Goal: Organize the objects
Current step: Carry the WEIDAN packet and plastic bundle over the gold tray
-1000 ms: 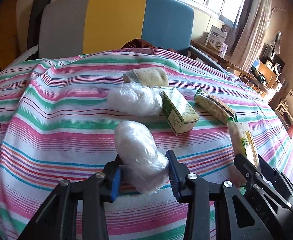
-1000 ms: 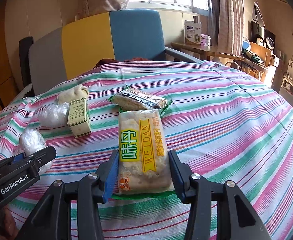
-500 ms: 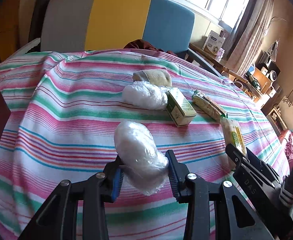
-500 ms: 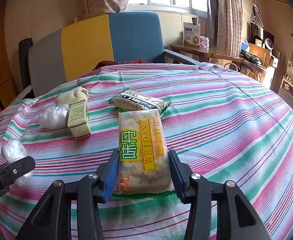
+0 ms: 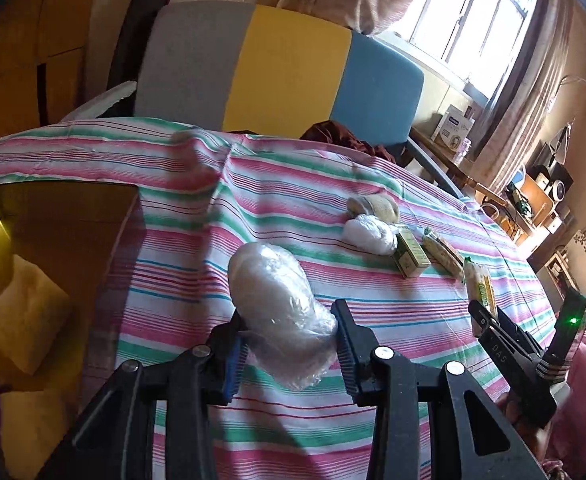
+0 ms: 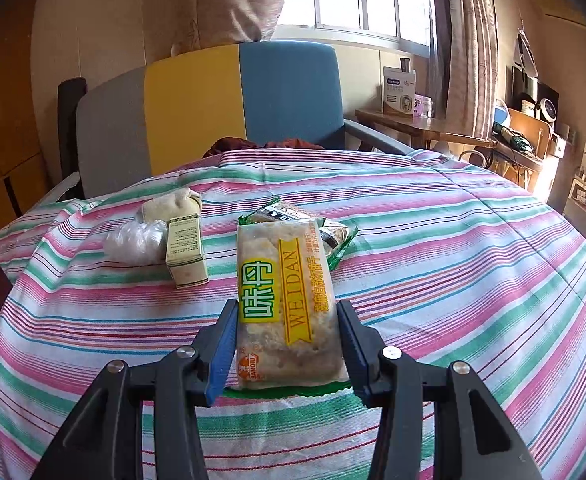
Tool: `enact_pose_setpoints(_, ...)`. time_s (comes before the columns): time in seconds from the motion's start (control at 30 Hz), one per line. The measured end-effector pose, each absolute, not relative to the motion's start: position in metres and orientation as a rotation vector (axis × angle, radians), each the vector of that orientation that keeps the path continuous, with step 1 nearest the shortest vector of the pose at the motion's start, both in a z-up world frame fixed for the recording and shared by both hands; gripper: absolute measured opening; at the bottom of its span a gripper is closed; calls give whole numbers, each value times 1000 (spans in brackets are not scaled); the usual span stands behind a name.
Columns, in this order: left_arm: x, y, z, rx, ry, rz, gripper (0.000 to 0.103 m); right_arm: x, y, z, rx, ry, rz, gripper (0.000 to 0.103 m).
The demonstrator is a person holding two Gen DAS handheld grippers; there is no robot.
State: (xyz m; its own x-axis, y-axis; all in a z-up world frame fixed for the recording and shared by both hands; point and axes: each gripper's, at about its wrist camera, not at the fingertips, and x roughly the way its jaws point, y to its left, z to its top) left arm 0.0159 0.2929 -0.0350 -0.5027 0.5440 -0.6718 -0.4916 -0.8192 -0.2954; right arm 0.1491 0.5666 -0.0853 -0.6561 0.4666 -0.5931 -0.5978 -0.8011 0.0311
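Two handheld grippers each hold a packet above a striped tablecloth (image 6: 453, 240).
The left gripper (image 5: 289, 344) clamps a clear plastic bundle (image 5: 277, 304) beside an open box (image 5: 53, 240); the right gripper (image 6: 287, 344) grips a cracker packet (image 6: 285, 304) lying on the cloth.

Open box (image 5: 65, 216) unobstructed (bundles inside).

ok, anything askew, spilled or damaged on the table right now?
Nothing spilled or torn. Only oddity: the striped tablecloth is rucked into a fold near the far edge beside the open box. Packets look intact.
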Motion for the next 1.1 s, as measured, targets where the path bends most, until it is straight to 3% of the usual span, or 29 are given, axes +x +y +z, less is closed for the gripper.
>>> enact_pose_setpoints(0.3, 1, 218, -19, -1056, -149, 2382, 40, 146, 546, -76, -803, 339, 2402, 48)
enact_pose_setpoints(0.77, -50, 86, -32, -1223, -252, 2569, 40, 110, 432, -37, -826, 415, 2632, 48)
enact_pose_setpoints(1.1, -78, 64, -52, -1353, -237, 2523, 40, 85, 357, -18, -882, 467, 2768, 48)
